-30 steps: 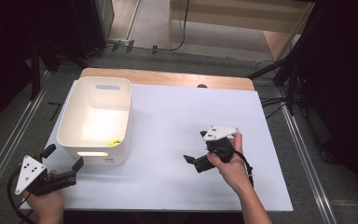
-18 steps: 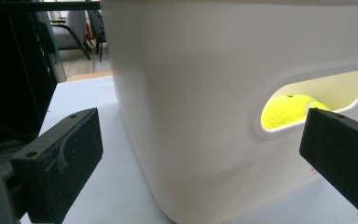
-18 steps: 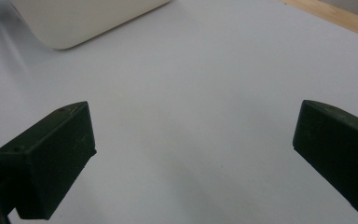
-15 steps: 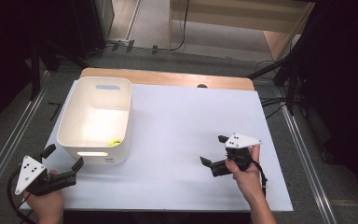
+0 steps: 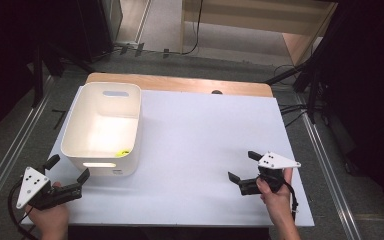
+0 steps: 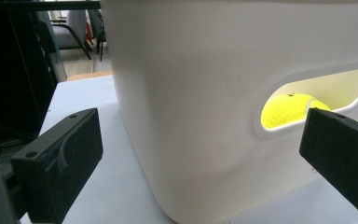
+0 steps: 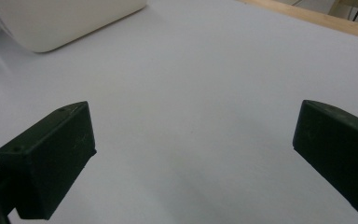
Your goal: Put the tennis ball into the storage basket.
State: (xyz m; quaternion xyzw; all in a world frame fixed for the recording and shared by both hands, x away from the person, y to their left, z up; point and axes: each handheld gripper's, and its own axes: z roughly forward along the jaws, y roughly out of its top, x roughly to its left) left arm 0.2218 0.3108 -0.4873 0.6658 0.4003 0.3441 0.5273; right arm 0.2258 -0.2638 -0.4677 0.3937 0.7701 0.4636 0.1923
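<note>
Beside bin [image 5: 75, 131] near edge: left gripper [image 5: 67, 170] agape; right gripper [image 5: 244, 166] agape.

A yellow-green ball [image 6: 289, 111] lies in the white bin [image 5: 102, 125]; both tools have black jaws; the table [image 5: 205, 135] is pale grey-white.

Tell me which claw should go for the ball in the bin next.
Left. The left claw is open right beside the bin, near the ball. The right claw, also open, is far across the table.
</note>
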